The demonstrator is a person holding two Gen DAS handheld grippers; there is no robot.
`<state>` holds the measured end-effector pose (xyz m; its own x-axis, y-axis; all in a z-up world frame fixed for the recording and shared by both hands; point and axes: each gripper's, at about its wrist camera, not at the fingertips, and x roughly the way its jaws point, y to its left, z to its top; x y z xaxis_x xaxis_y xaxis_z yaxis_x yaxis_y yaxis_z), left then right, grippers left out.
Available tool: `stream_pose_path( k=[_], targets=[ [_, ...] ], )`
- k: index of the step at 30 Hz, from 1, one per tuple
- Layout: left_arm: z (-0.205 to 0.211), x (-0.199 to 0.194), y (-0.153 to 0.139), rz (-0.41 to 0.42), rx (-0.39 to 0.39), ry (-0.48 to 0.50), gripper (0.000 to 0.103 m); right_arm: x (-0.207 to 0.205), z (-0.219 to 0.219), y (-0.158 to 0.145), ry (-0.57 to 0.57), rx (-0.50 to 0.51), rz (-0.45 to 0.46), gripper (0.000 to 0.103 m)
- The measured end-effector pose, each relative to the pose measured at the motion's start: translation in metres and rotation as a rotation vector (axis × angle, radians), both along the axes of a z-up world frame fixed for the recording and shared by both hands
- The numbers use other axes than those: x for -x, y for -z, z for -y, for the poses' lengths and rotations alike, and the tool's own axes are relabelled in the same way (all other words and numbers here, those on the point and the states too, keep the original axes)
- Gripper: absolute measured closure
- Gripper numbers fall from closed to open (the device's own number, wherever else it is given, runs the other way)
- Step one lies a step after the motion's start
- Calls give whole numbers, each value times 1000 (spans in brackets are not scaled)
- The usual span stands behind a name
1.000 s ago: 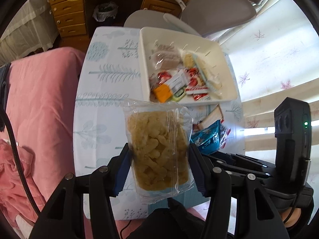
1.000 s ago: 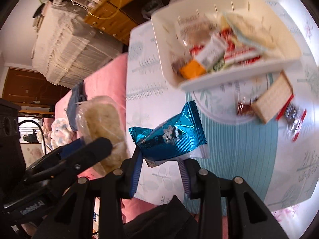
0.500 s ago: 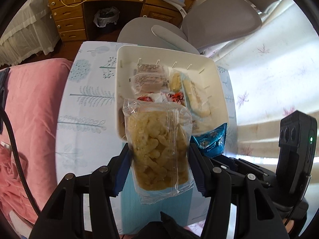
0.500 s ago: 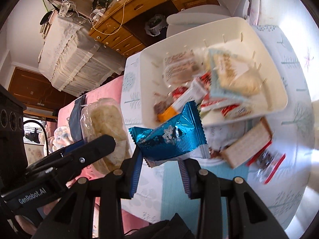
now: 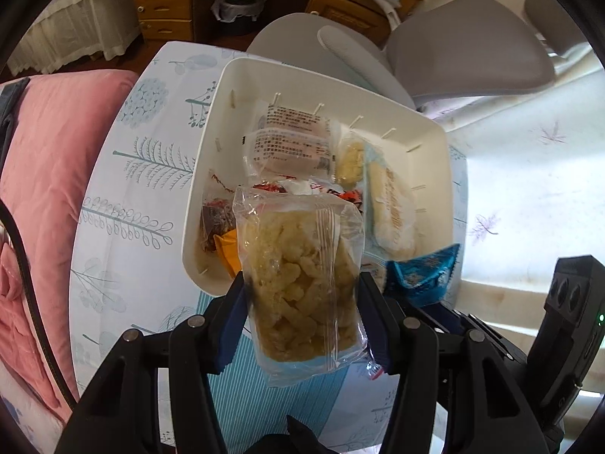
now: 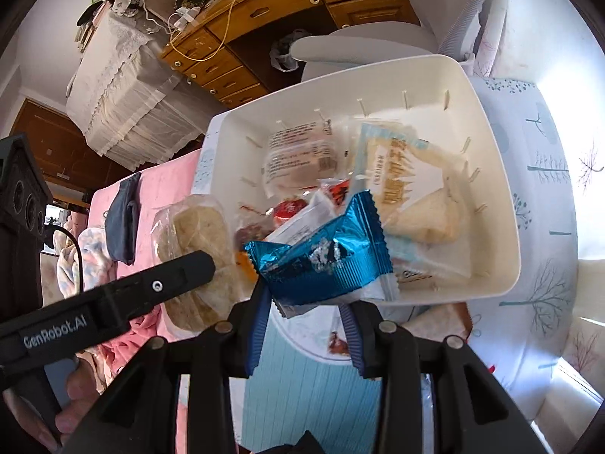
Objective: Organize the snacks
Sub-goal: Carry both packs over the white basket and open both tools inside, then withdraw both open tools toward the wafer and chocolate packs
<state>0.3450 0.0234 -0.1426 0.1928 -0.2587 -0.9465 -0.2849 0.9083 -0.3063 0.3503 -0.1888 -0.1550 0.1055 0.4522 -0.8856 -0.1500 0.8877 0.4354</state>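
My left gripper is shut on a clear bag of pale puffed snacks and holds it upright over the near rim of the white bin. My right gripper is shut on a blue foil snack packet above the bin's near edge. The bin holds several wrapped snacks. The blue packet also shows in the left wrist view, and the puffed snack bag shows in the right wrist view, both side by side.
The bin stands on a table with a tree-print cloth and a blue striped mat. A few small wrapped snacks lie on the mat. A pink bed, a grey chair and a wooden desk surround the table.
Both grippers have moved forward toward the bin with their snacks still held. The bin now looks larger and sits right under both packets.
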Motion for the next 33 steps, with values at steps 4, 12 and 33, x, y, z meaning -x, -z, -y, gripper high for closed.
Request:
stream_pose_path(
  k=[4, 12, 33],
  targets=[
    [2, -3, 8, -10, -22, -7, 21, -2, 13, 10, 23, -9, -7, 37],
    [6, 10, -1, 36, -7, 26, 21, 6, 27, 17, 76, 23, -21, 32],
    [-25, 141, -45, 102, 37, 171, 21, 137, -4, -31, 233, 38, 47, 29]
  ],
)
